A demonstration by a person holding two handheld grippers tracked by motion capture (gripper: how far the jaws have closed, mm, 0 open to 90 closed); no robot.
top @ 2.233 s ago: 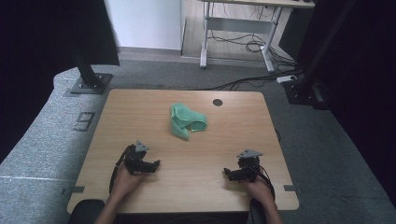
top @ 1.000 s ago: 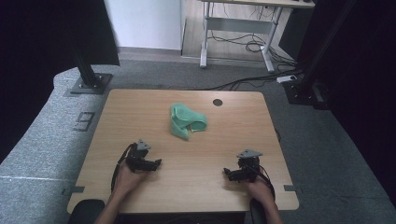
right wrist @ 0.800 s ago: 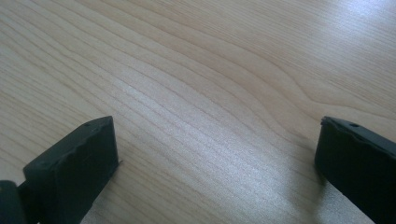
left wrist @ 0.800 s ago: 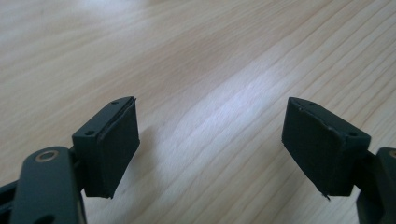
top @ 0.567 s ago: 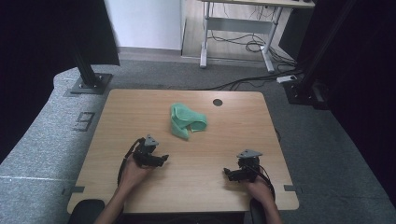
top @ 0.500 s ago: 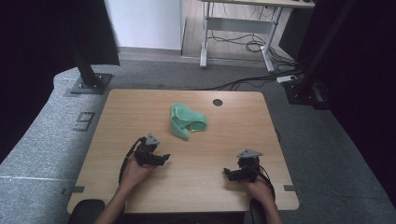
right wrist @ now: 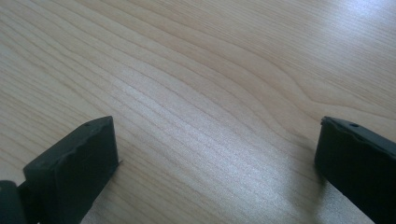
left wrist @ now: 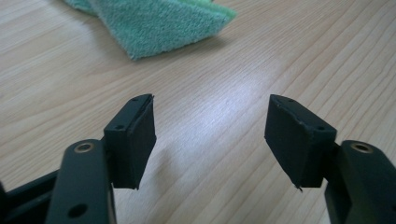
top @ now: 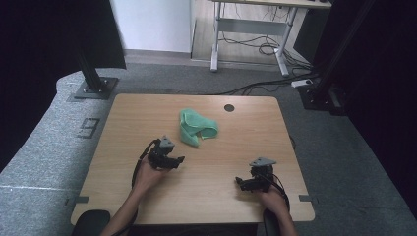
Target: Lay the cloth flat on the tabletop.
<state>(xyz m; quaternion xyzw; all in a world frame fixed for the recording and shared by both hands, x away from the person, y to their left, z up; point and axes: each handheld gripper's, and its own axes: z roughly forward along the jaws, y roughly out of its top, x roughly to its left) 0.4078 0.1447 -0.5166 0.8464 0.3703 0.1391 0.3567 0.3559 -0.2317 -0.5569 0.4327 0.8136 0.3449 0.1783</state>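
Green cloth (top: 196, 128) crumpled — left claw (top: 178, 161) near, gaping

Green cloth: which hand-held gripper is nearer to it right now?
Left. The left hand-held gripper sits just short of the green cloth, jaws open toward it. The right hand-held gripper rests farther off, near the table's front right.

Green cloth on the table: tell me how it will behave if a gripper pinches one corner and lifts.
The cloth lies crumpled in soft folds, so it will probably droop and unfold rather than hold shape. Its terry pile looks grippy, so slipping from the left gripper seems unlikely. It looks light and, if pushed, would likely bunch on the table.
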